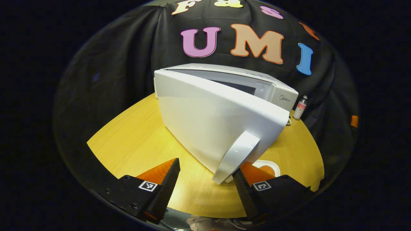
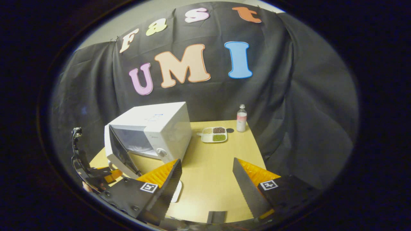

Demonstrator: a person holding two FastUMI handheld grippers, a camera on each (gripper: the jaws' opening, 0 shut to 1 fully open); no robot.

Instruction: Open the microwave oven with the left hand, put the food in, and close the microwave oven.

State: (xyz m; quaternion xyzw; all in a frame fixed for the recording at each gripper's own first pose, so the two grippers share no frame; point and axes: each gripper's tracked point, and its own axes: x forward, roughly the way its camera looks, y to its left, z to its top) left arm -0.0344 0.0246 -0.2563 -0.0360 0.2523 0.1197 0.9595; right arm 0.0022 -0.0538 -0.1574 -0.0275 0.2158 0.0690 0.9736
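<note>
Microwave door swung partly open. Left claw released beside door handle. Right claw released above tabletop.

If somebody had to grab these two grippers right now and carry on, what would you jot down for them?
Left gripper: open, its right finger close beside the door handle; whether they touch I cannot tell.
Right gripper: open, holding nothing, over the table.
Microwave: on the table, its door swung partly open.
Food: a white plate with something orange lies just behind the handle. A divided dish and a small bottle stand farther back.
Done: door partly opened.
Left: open it wider if needed, put the food inside, close the door.
</note>
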